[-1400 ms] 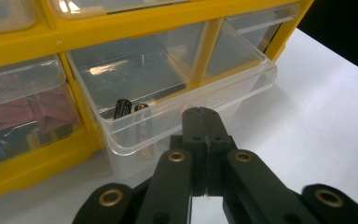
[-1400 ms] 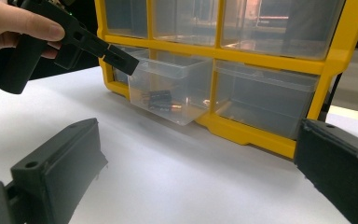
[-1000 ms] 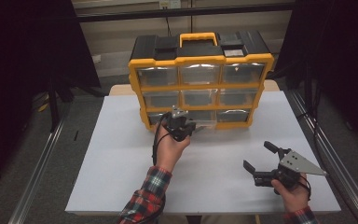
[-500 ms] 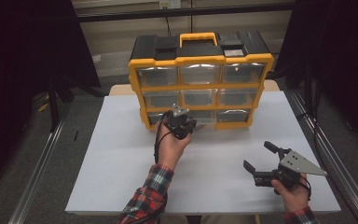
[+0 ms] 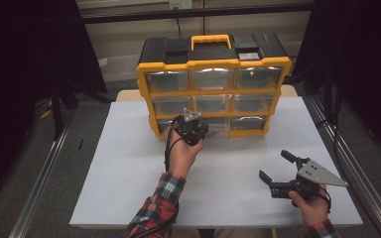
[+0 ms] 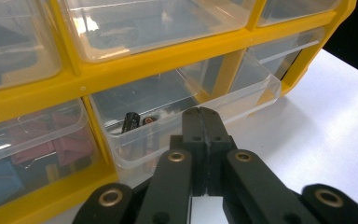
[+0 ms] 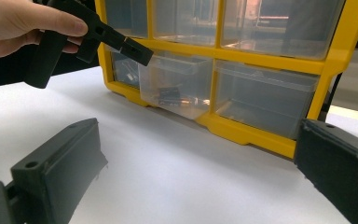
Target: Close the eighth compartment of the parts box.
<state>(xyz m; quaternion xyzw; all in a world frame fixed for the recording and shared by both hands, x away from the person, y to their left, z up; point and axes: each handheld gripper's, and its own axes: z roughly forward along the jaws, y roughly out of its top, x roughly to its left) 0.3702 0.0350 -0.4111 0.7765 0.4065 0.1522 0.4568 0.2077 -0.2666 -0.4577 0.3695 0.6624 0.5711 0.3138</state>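
A: Where is the left gripper (image 6: 200, 116) now?

B: Right at the bottom middle drawer (image 6: 186, 116) of the yellow parts organizer (image 5: 213, 89), which stands at the far side of the white counter (image 5: 129, 163). The drawer is pulled partway out of its slot. The fingers (image 6: 193, 135) are clenched together with nothing between them, their tips at the drawer's clear front lip.

A: And the right gripper (image 5: 277, 171)?

B: Resting low over the counter near the person's side, well apart from the organizer. Its fingers (image 7: 60, 163) are spread wide and hold nothing.

A: What is in the drawer?

B: A few small parts; one dark cylinder (image 6: 129, 122) and something coppery beside it. I cannot tell what they are.

A: So how should the step go?

B: If the drawer is to slide, I'd keep the clenched tips square on the middle of the lip and move straight along the slot, so the drawer doesn't twist and jam. Go gently; the organizer is upright and could shift on the counter. The free right gripper could steady the frame.
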